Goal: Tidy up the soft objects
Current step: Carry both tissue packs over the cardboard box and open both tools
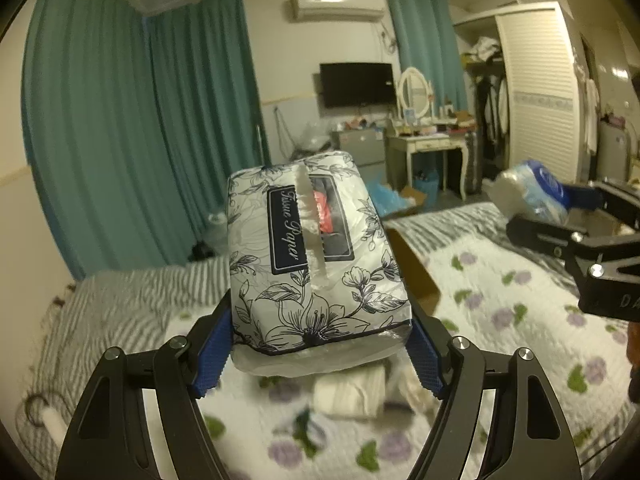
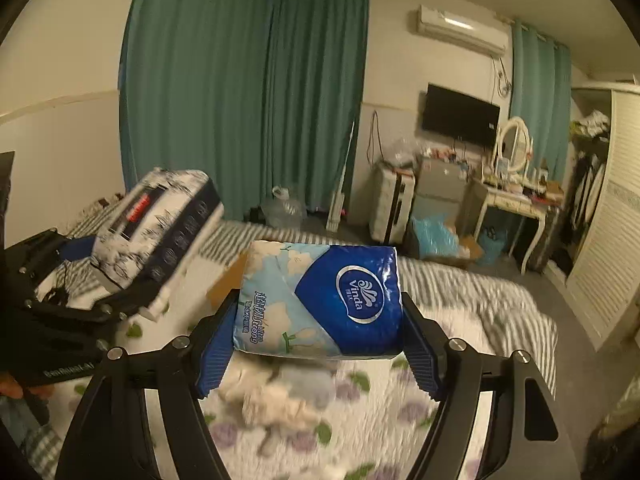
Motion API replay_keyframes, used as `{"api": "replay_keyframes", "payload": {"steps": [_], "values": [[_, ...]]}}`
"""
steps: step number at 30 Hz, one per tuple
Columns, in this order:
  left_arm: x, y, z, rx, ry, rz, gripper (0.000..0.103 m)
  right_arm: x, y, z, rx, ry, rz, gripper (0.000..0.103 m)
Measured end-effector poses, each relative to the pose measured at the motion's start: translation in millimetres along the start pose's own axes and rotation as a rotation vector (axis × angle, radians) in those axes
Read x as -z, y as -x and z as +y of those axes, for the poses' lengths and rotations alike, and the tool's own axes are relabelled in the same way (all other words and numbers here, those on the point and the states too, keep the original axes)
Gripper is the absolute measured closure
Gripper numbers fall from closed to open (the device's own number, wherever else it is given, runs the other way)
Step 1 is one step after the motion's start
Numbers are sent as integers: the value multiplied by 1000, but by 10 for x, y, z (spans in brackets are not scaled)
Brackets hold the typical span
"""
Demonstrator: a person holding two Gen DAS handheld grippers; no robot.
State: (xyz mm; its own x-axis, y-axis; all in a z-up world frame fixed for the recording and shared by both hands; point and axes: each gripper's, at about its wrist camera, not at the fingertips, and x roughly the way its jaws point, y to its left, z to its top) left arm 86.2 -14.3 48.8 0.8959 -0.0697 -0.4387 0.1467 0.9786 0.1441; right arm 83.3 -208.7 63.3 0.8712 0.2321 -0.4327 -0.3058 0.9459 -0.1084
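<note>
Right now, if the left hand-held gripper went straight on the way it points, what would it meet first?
Probably the brown cardboard box on the floral quilted bed, behind its floral-print tissue pack; depth unclear.

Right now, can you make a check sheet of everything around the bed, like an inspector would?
Surface: white quilted bedspread with purple flowers and green leaves, over a grey striped blanket.
Job's things: white floral-print plastic tissue pack labelled Tissue Paper, held up off the bed; blue and white Vinda plastic tissue pack, also held up.
Clutter: blurred pale cloth items on the bed; brown cardboard box behind the floral pack.
Grippers: left claw shut on the floral pack; right claw shut on the Vinda pack.
Cables: thin dark cord on the bed's left edge.
Surroundings: teal curtains, black wall television, white dressing table.
</note>
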Motion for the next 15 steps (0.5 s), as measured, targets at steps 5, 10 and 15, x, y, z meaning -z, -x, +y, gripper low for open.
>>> {"api": "replay_keyframes", "payload": {"steps": [5, 10, 15], "values": [[-276, -391, -36, -31, -64, -24, 28, -395, -447, -85, -59, -41, -7, 29], [-348, -986, -101, -26, -104, 20, 28, -540, -1123, -121, -72, -63, 24, 29], [-234, -1617, -54, -9, -79, 107, 28, -358, -1954, -260, -88, -119, 120, 29]]}}
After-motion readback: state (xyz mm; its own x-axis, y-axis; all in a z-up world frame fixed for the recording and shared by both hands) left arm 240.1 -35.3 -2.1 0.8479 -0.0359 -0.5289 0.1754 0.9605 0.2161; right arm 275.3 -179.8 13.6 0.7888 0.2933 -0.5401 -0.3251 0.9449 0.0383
